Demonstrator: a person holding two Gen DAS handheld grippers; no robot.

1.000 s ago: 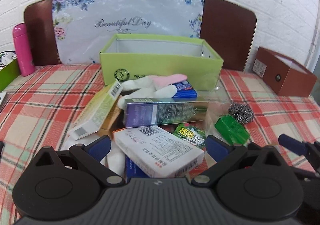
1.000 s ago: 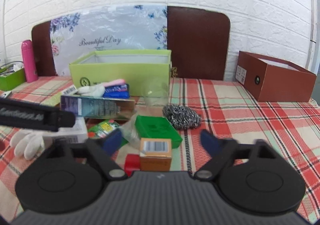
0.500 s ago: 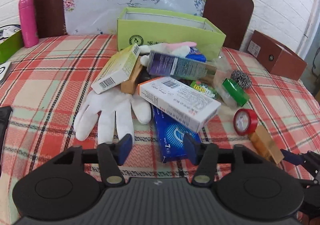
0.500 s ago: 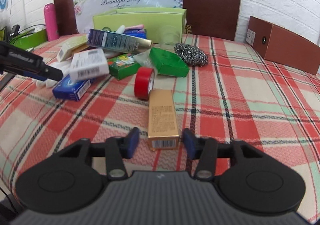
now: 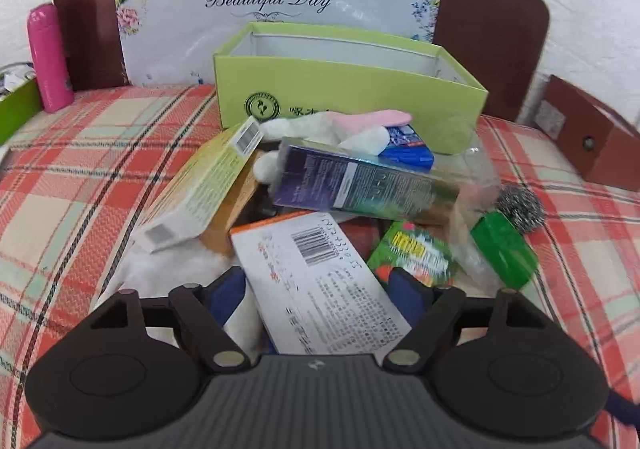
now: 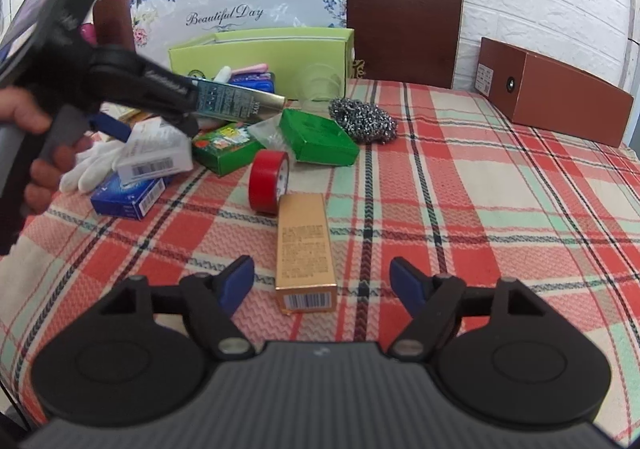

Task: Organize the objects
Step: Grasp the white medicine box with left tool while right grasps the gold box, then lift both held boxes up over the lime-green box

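Note:
A pile of boxes lies in front of an open light-green box (image 5: pixel 348 89). My left gripper (image 5: pixel 318 289) is open, its fingers on either side of a white box with a barcode (image 5: pixel 316 281), no grip visible. In the right wrist view the left gripper (image 6: pixel 156 129) hovers over that white box (image 6: pixel 154 155). My right gripper (image 6: pixel 322 281) is open, with the near end of a gold box (image 6: pixel 306 249) between its fingers. A red tape roll (image 6: pixel 268 181) stands just beyond the gold box.
A purple box (image 5: pixel 360 189), a yellow-green box (image 5: pixel 204 189), white gloves (image 6: pixel 92 165), a blue box (image 6: pixel 128 197), green boxes (image 6: pixel 320 137) and a steel scourer (image 6: pixel 362 121) lie around. A brown box (image 6: pixel 556 89) sits far right, a pink bottle (image 5: pixel 50 57) far left.
My left gripper has moved forward onto the white box and opened wider. My right gripper has opened wider around the gold box.

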